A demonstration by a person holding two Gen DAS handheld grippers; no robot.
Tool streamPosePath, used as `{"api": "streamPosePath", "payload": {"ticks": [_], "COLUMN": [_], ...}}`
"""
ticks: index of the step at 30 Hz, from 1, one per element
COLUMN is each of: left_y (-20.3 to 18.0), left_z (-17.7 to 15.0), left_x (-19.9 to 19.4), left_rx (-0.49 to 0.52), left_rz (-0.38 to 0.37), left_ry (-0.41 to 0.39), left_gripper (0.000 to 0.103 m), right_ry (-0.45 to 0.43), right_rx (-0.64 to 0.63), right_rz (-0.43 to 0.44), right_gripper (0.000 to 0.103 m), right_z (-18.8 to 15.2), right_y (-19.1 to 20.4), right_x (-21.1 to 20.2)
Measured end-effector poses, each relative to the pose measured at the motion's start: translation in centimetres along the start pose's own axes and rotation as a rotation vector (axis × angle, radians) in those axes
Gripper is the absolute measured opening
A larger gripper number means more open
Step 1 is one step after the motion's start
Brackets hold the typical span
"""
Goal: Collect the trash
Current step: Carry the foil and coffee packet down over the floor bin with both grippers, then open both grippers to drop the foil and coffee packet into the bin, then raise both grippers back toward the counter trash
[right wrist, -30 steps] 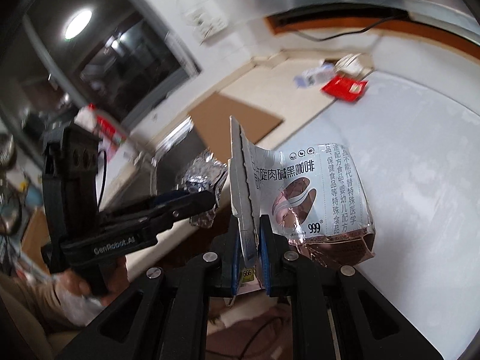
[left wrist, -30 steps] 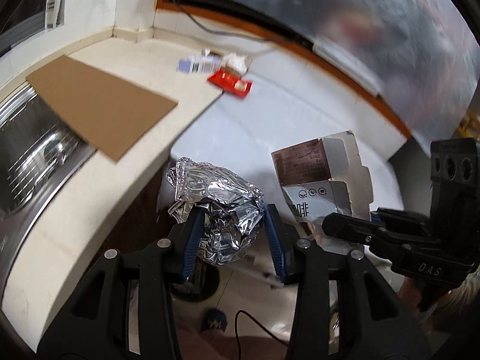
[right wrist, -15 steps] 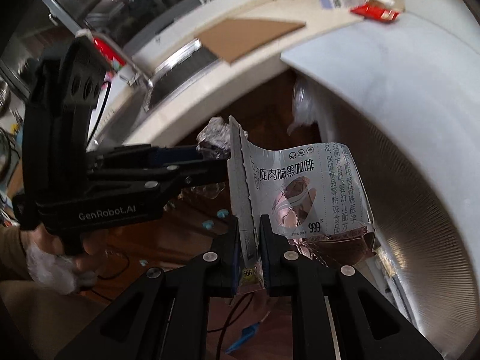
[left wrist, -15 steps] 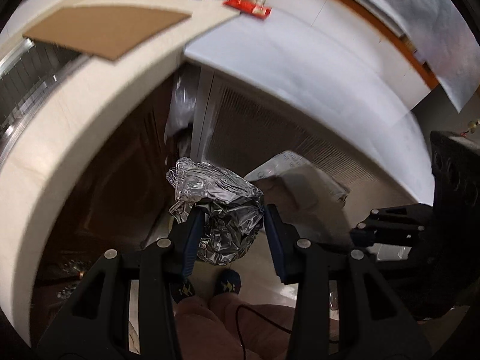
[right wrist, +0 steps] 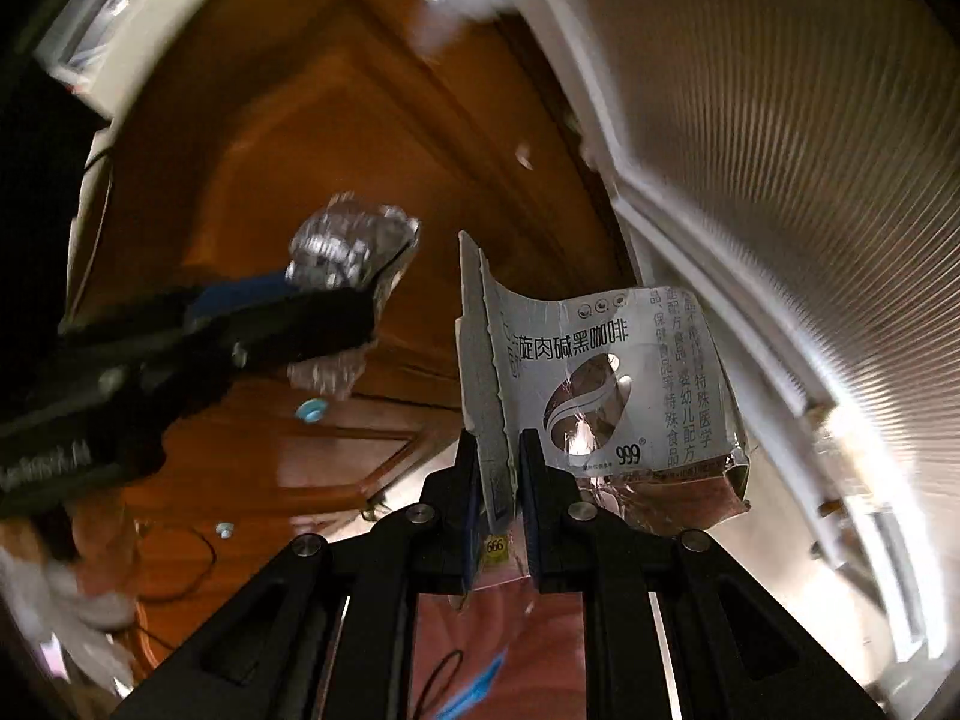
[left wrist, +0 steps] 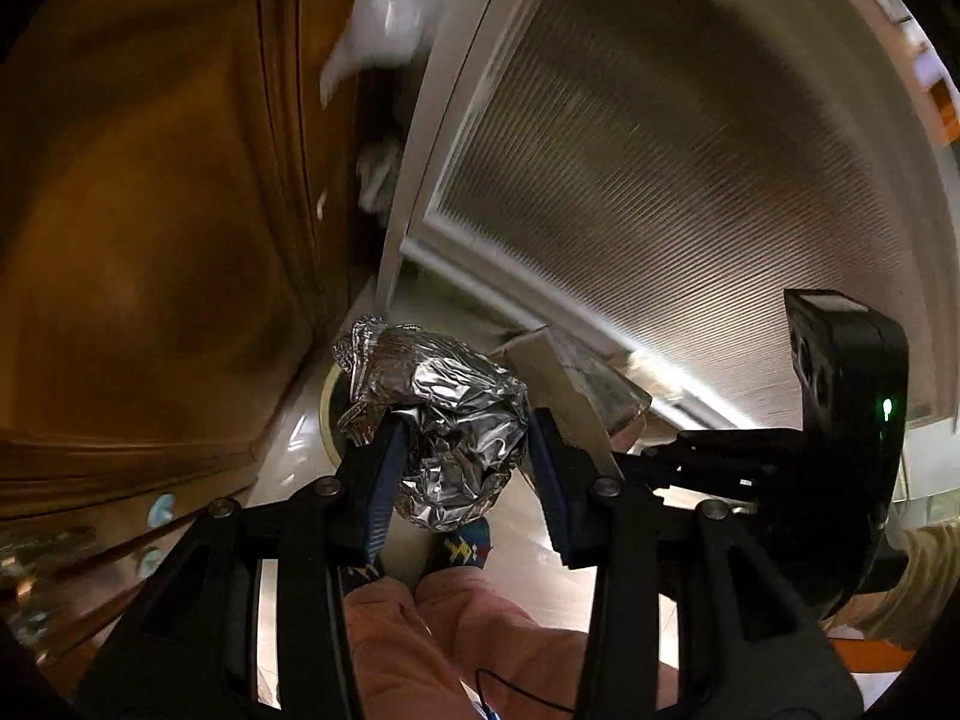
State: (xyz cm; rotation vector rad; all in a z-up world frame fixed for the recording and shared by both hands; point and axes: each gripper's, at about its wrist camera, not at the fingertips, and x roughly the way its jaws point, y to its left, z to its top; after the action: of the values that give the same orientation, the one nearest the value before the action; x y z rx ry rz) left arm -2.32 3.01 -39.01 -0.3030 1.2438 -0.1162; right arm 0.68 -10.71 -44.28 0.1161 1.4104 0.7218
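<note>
The left gripper (left wrist: 462, 468) has its two blue-padded fingers (left wrist: 379, 492) closed partway around a crumpled ball of aluminium foil (left wrist: 447, 420), the pads pressing into its sides so the foil bulges up and forward out of the grip. The right gripper (right wrist: 499, 480) is pinched nearly shut on the torn edge of a flattened coffee carton (right wrist: 606, 396), a grey-and-white box printed with Chinese characters, a coffee-bean emblem and "999"; the carton stands upright out of the jaws and fans off to the right of them. Both pieces of trash are held in the air, low down in front of the ribbed white cabinet door (left wrist: 690, 180). From the left wrist view the foil ball hangs just left of that door's lower frame, and the carton (left wrist: 576, 378) sits immediately to the right of the foil, nearly touching it, with the right gripper's black body (left wrist: 840, 420) beyond it below the door. To the left of the ribbed door is a brown wooden cabinet (left wrist: 150, 210), and in the gap between the two something white and crumpled (left wrist: 384, 24) shows, too blurred to name. Below the foil are a pale floor (left wrist: 300, 438) and the person's patterned sock (left wrist: 459, 546). From the right wrist view the left gripper (right wrist: 336, 306) with its foil (right wrist: 348, 246) hovers left of the carton, against the wooden cabinet (right wrist: 312, 138), motion-blurred.
</note>
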Motion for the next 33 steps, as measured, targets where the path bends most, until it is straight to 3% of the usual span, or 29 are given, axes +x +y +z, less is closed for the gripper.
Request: {"api": "streamPosePath", "payload": {"ticks": [8, 11, 12, 14, 15, 21, 33], "left_y": [1.4, 1.8, 2.0, 2.3, 2.4, 2.5, -0.7], "left_z": [-0.5, -0.2, -0.3, -0.1, -0.2, -0.1, 0.7], "left_x": [7.6, 9.6, 9.9, 10.1, 10.2, 9.0, 0.7], "left_rx": [0.033, 0.042, 0.042, 0.04, 0.038, 0.022, 0.033], "left_rz": [0.025, 0.042, 0.047, 0.066, 0.072, 0.085, 0.085], "left_ry": [0.061, 0.076, 0.08, 0.082, 0.079, 0.064, -0.018], "left_gripper": [0.038, 0.039, 0.041, 0.062, 0.066, 0.069, 0.069], "right_ry": [0.012, 0.015, 0.009, -0.003, -0.002, -0.021, -0.041], "right_rx": [0.113, 0.141, 0.15, 0.164, 0.168, 0.145, 0.062], "right_rz": [-0.028, -0.056, -0.057, -0.076, -0.082, -0.118, -0.173], "right_gripper": [0.016, 0.03, 0.036, 0.037, 0.037, 0.037, 0.037], "right_z": [0.1, 1.0, 0.9, 1.2, 1.2, 1.4, 1.2], "right_y": [-5.2, -6.4, -6.9, -7.5, -7.7, -7.4, -2.0], "right_x": [8.4, 10.9, 11.3, 11.7, 11.8, 10.2, 2.4]}}
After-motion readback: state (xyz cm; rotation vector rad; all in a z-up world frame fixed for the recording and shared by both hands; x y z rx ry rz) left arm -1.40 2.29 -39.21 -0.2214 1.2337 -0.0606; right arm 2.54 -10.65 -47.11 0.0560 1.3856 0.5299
